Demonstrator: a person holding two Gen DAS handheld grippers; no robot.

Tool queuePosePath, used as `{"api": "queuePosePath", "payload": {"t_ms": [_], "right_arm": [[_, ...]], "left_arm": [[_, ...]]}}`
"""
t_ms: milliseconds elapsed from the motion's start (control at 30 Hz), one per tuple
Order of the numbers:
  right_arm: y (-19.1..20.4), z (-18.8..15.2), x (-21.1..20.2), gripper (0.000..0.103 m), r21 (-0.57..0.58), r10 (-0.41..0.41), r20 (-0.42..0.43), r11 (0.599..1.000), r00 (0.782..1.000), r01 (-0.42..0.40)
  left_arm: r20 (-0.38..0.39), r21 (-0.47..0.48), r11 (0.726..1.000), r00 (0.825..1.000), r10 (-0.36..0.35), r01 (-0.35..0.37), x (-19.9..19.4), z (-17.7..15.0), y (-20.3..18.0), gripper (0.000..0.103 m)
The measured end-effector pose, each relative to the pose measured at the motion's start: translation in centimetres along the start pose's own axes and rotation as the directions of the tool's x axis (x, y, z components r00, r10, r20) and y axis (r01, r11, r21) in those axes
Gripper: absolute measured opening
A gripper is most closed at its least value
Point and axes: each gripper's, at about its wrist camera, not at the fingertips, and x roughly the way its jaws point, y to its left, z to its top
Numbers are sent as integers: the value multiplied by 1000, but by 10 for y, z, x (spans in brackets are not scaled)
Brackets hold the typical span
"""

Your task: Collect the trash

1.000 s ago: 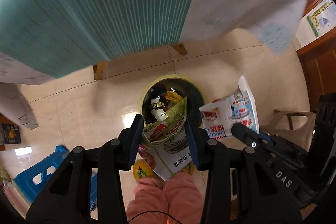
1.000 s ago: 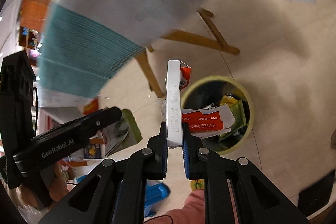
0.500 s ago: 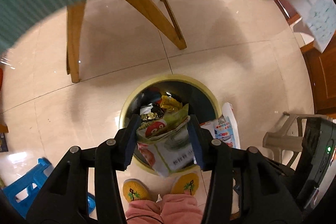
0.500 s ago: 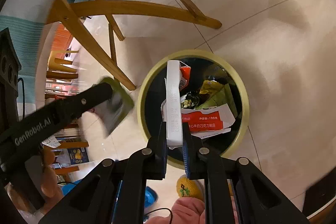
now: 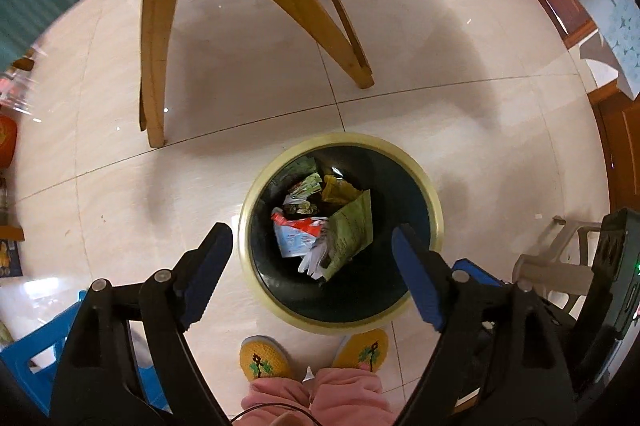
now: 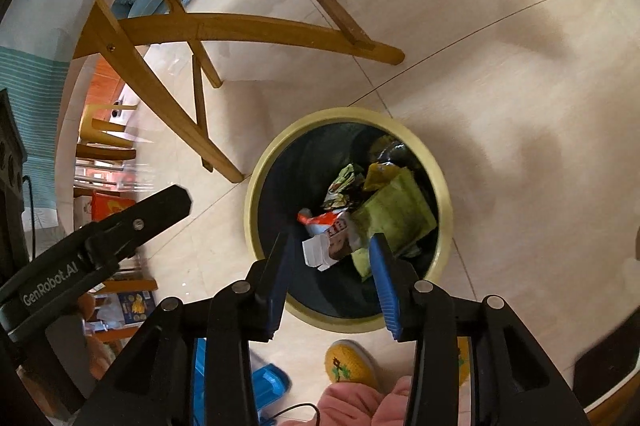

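Note:
A round bin with a yellow rim [image 5: 434, 202] [image 6: 256, 182] stands on the tiled floor below both grippers. Inside lie a green snack bag [image 5: 350, 230] [image 6: 396, 214], a red and white carton [image 5: 296, 232] [image 6: 324, 242] and several other wrappers. My left gripper [image 5: 312, 246] hangs above the bin, open wide and empty. My right gripper [image 6: 332, 250] is also above the bin, open and empty. The left gripper's finger shows at the left of the right wrist view [image 6: 132, 222].
Wooden table legs [image 5: 154, 58] [image 6: 256, 30] stand just behind the bin. The person's yellow slippers [image 5: 262, 358] [image 6: 350, 362] are at the bin's near side. A blue stool [image 5: 36, 350] is at left, a white plastic chair [image 5: 552, 262] at right.
Both grippers have opened over the bin. The green snack bag left the left gripper and the carton left the right gripper; both now lie in the bin.

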Motion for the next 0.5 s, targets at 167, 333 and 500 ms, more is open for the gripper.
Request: {"api": "queuePosePath", "payload": {"t_ms": [167, 333, 500], "right_arm": [[10, 1, -30, 41, -6, -23, 14, 1000, 1000, 23], [26, -3, -81, 42, -11, -39, 31, 999, 999, 39], [46, -3, -141, 42, -14, -52, 56, 999, 997, 53]], "left_arm": [[4, -15, 1000, 1000, 15, -15, -24, -9, 3, 80], [-4, -28, 999, 1000, 17, -17, -64, -19, 6, 80], [16, -20, 1000, 1000, 10, -10, -125, -27, 8, 80]]}}
